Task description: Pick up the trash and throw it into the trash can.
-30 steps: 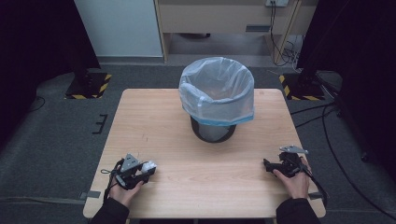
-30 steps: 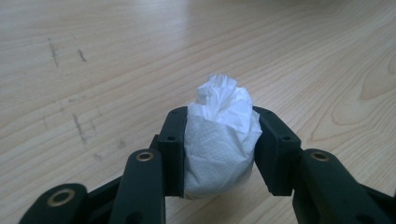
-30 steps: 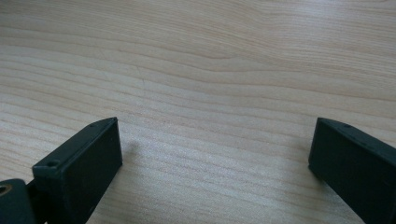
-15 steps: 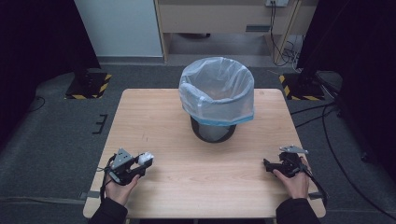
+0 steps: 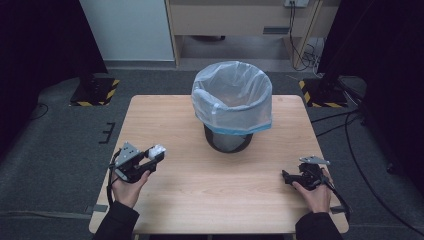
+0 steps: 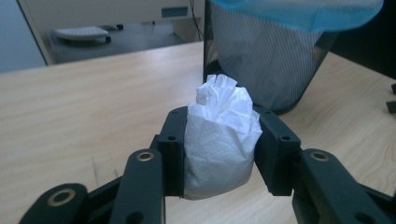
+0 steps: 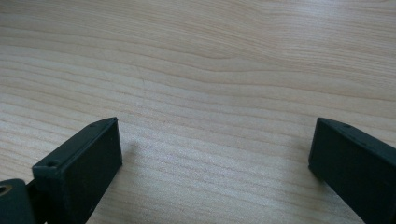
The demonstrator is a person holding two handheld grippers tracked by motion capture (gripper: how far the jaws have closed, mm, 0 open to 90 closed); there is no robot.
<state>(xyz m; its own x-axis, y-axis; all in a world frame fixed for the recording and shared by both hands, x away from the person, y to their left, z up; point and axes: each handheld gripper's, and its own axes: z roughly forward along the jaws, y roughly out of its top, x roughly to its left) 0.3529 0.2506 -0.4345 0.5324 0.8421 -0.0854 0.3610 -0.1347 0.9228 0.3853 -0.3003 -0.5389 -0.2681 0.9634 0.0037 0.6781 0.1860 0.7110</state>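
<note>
A crumpled white paper wad [image 6: 220,140] sits squeezed between the two black jaws of my left gripper [image 6: 219,156]. From the high view that gripper [image 5: 152,155] is lifted off the table's front left part, the paper wad [image 5: 157,150] at its tip pointing toward the bin. The black mesh waste bin [image 5: 229,137] lined with a pale blue plastic bag [image 5: 232,95] stands at the table's middle back. My right gripper [image 5: 287,176] rests low at the front right, its jaws wide apart over bare wood [image 7: 215,154] with nothing between them.
The light wooden table [image 5: 220,200] has bare surface between the two hands and the bin. Dark floor with cables and yellow-black striped bases [image 5: 95,92] surrounds it; a white cabinet stands behind.
My left gripper has risen off the table with the paper wad and tipped toward the bin. The right hand has kept still.
</note>
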